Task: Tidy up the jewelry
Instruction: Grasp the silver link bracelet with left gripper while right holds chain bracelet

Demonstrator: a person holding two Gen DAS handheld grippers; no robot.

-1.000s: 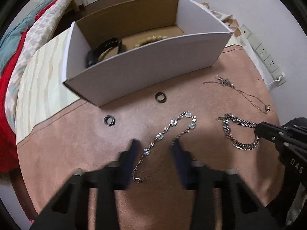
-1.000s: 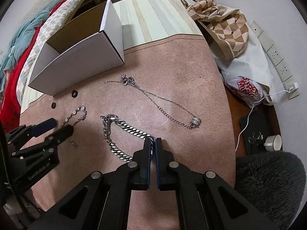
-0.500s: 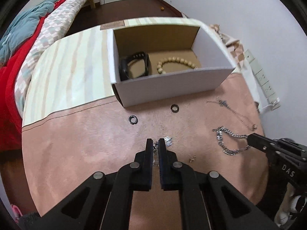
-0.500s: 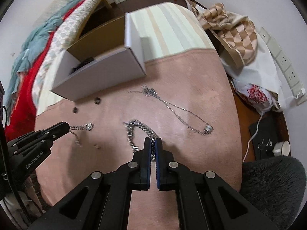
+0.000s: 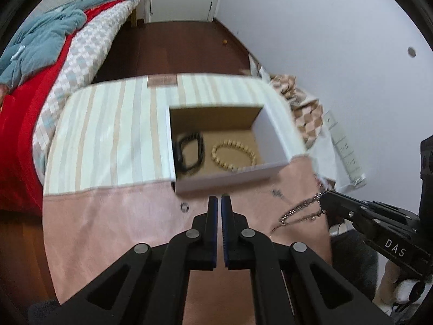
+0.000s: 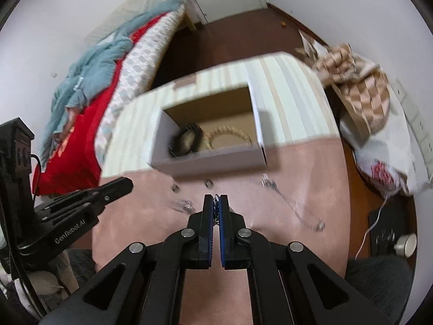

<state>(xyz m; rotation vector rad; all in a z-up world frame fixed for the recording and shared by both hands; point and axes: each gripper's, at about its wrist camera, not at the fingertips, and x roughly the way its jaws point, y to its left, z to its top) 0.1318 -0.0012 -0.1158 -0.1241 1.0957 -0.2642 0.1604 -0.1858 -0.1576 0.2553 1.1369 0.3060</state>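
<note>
My right gripper [image 6: 216, 197] is shut on a thick silver chain bracelet [image 5: 300, 210], which hangs from its tip [image 5: 323, 203] above the pink tablecloth. My left gripper [image 5: 219, 199] is shut with no jewelry visible between its jaws; in the right wrist view [image 6: 127, 184] nothing hangs from it. A small coin-link bracelet [image 6: 184, 204] lies bunched on the cloth below it. The white cardboard box [image 5: 232, 178] stands ahead, holding a black band [image 5: 189, 151] and a beige bead bracelet [image 5: 234, 155]. A thin silver necklace [image 6: 297, 208] lies at the right.
Two small dark rings [image 6: 208, 182] [image 5: 184, 206] lie on the cloth in front of the box. A striped cloth [image 5: 108, 140] covers the far half of the table. A bed with red and teal bedding [image 5: 32, 62] stands at the left. Bags [image 6: 360, 94] crowd the right edge.
Both grippers have risen and moved toward the box. The right one has lifted the thick chain off the cloth. The coin-link bracelet is no longer between the left jaws and lies on the cloth.
</note>
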